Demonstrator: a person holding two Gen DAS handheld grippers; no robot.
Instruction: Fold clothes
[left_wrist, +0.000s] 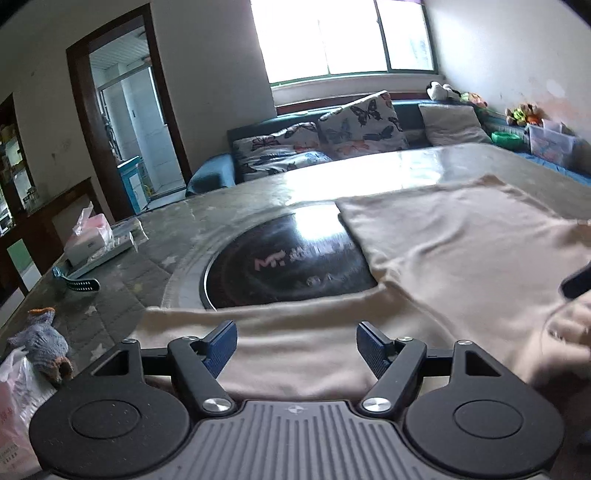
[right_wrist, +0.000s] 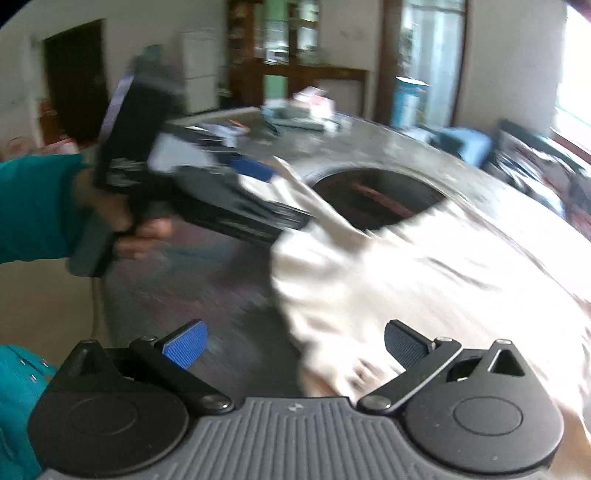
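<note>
Over the table: left gripper and right gripper both wide apart, empty; cloth sharp in left view, blurred in right; sleeve in right view only.

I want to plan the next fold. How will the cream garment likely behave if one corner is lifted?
The cream garment will probably droop: it lies flat, with soft wrinkles. It looks thin, so likely light. On the glossy table it may slide rather than stay put.
</note>
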